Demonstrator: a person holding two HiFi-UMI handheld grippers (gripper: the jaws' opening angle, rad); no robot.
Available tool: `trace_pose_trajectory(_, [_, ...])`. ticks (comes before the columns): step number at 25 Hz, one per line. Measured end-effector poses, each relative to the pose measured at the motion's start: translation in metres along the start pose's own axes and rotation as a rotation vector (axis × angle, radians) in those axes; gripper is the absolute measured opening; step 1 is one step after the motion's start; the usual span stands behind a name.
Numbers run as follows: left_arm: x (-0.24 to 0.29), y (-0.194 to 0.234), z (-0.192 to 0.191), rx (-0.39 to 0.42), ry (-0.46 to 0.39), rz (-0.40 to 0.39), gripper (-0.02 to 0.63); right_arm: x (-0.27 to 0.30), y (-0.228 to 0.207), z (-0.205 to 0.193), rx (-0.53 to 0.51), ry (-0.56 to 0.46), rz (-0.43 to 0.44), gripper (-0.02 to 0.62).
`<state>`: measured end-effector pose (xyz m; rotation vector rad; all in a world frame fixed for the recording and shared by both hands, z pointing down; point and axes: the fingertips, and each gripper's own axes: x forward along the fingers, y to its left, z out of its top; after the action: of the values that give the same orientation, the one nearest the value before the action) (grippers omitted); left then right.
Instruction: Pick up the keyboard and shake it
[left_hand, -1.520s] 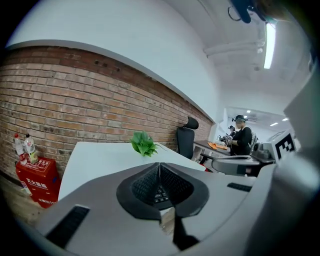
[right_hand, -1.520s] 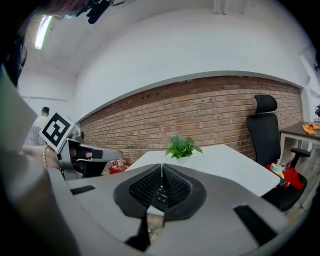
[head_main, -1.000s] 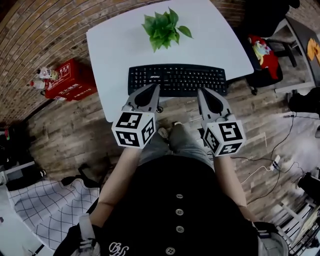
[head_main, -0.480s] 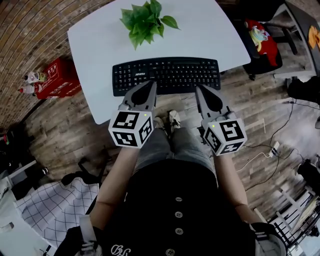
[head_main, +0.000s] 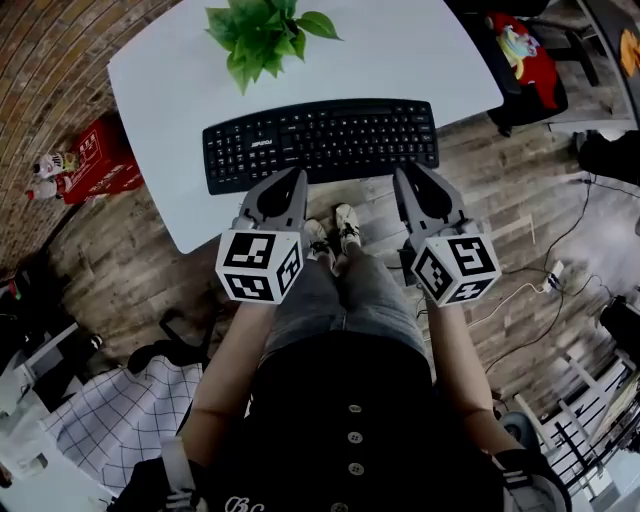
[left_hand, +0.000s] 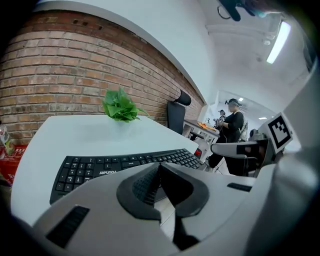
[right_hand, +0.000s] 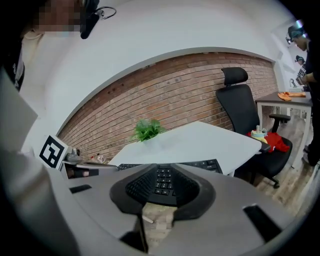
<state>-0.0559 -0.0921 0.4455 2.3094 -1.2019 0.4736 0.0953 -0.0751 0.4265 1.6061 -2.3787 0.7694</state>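
Observation:
A black keyboard (head_main: 320, 140) lies flat near the front edge of the white table (head_main: 160, 90). My left gripper (head_main: 297, 176) points at the keyboard's front edge left of middle; its jaws are shut with nothing in them. In the left gripper view the keyboard (left_hand: 125, 162) sits just past the closed left gripper (left_hand: 159, 167). My right gripper (head_main: 405, 172) reaches the front edge near the keyboard's right end. Its jaws have just been opening and stand a little apart, nothing between them. The keyboard (right_hand: 207, 164) shows through the gap in the right gripper (right_hand: 162, 172).
A green potted plant (head_main: 260, 35) stands behind the keyboard. On the wooden floor lie a red box (head_main: 95, 165) to the left and cables to the right. A black office chair (right_hand: 240, 107) holds a red item. Another person (left_hand: 232, 125) stands in the background.
Both grippers have sunk a little and stayed pointed at the keyboard's front edge. The table, keyboard and plant sit further left and higher in the head view.

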Motion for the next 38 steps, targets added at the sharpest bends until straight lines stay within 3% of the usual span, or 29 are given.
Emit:
trace_pose_trajectory(2, [0.005, -0.002, -0.003, 0.001, 0.007, -0.008, 0.015, 0.0, -0.007, -0.007, 0.027, 0.01, -0.017, 0.139])
trace_pose_trajectory(10, [0.021, -0.008, -0.013, 0.001, 0.027, -0.022, 0.015, -0.003, -0.039, -0.04, 0.167, 0.029, -0.093, 0.207])
trace_pose_trajectory(19, [0.03, -0.013, -0.019, 0.008, 0.045, -0.026, 0.015, 0.001, -0.065, -0.081, 0.48, 0.068, -0.083, 0.236])
trace_pose_trajectory(26, [0.036, -0.013, -0.019, 0.03, 0.052, -0.022, 0.015, 0.019, -0.078, -0.084, 0.805, -0.059, -0.02, 0.256])
trace_pose_trajectory(38, [0.045, -0.017, -0.021, 0.009, 0.06, -0.022, 0.015, 0.055, -0.095, -0.074, 0.945, -0.194, 0.025, 0.265])
